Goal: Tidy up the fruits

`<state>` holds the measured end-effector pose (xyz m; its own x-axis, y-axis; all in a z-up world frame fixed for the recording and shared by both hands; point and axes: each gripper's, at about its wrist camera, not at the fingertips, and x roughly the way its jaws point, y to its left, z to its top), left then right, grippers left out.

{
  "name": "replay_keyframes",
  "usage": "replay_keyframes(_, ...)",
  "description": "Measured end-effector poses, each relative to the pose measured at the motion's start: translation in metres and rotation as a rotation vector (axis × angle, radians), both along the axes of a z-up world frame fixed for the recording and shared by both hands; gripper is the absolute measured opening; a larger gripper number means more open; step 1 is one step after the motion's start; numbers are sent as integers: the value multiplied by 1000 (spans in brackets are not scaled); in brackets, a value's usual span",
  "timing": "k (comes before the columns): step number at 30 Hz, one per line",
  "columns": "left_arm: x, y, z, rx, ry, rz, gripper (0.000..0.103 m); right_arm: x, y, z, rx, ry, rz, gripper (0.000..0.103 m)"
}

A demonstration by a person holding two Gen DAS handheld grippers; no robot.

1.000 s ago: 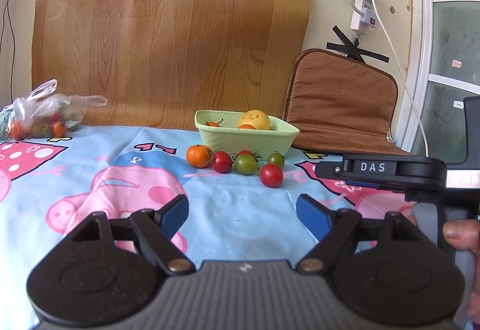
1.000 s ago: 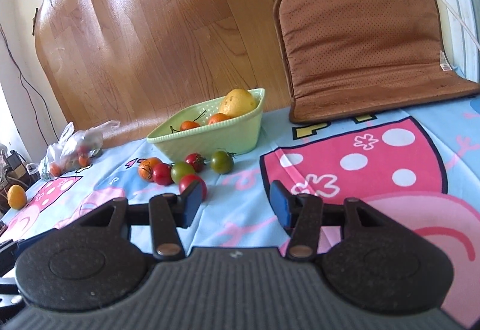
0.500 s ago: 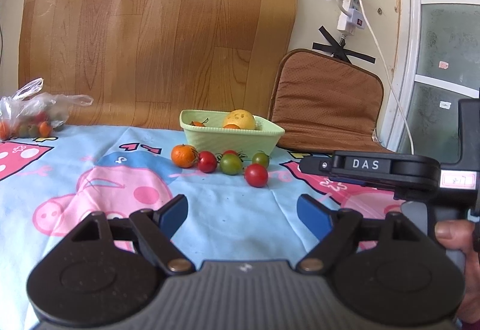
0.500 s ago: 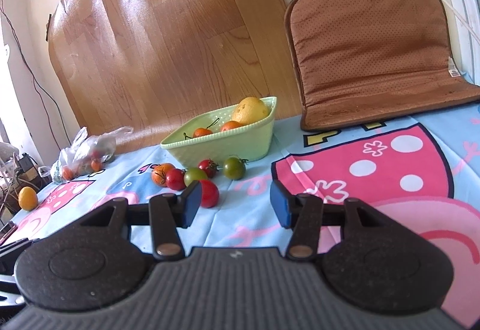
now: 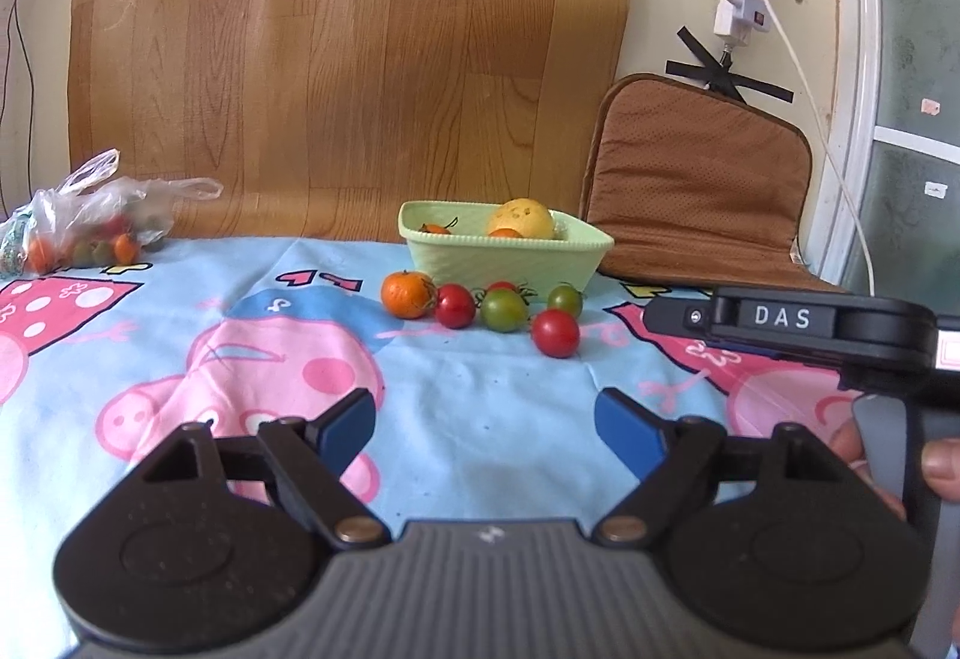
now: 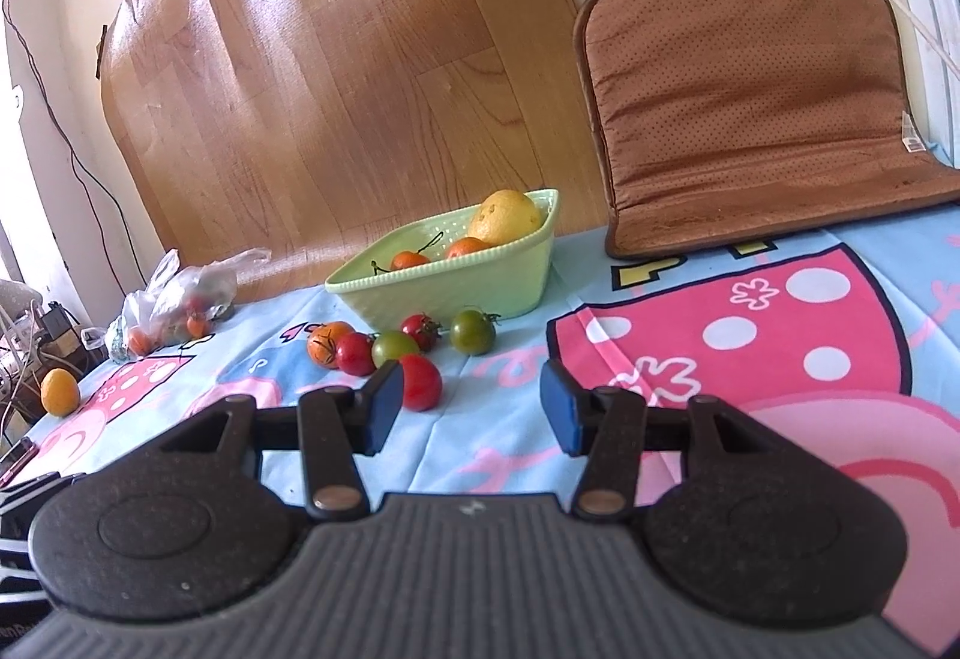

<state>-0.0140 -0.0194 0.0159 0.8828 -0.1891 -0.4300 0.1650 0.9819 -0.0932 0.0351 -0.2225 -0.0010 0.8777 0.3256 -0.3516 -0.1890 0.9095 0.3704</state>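
A pale green basket (image 5: 510, 254) (image 6: 456, 281) stands at the back of the table and holds a yellow fruit (image 5: 519, 219) (image 6: 504, 216) and small orange ones. In front of it lie several small tomatoes: an orange one (image 5: 408, 294), a green one (image 5: 503, 309) and a red one (image 5: 555, 333) (image 6: 420, 382) nearest me. My left gripper (image 5: 485, 426) is open and empty, well short of the fruit. My right gripper (image 6: 471, 407) is open and empty, its left finger just in front of the red tomato. It also shows in the left wrist view (image 5: 792, 329).
A clear plastic bag of small fruit (image 5: 90, 233) (image 6: 180, 305) lies at the far left. A lone orange fruit (image 6: 59, 390) sits at the left edge. A brown cushion (image 5: 696, 203) (image 6: 756, 101) leans on the wall at the right. A cartoon-print cloth (image 5: 240, 347) covers the table.
The right gripper has moved closer to the tomatoes; the red one now sits just behind its left finger. The left gripper's view has shifted a little. Both jaws stay open.
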Motion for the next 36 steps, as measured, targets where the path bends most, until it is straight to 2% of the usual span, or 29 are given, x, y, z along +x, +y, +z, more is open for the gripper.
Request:
replay_keyframes(10,-7,-4,2,39,-25,13,83,-2,-2,0,3,-3,-2,54)
replay_keyframes(36,-4,-3,1,27,-15,-25,83,-3,0,1,1,-4,4,54)
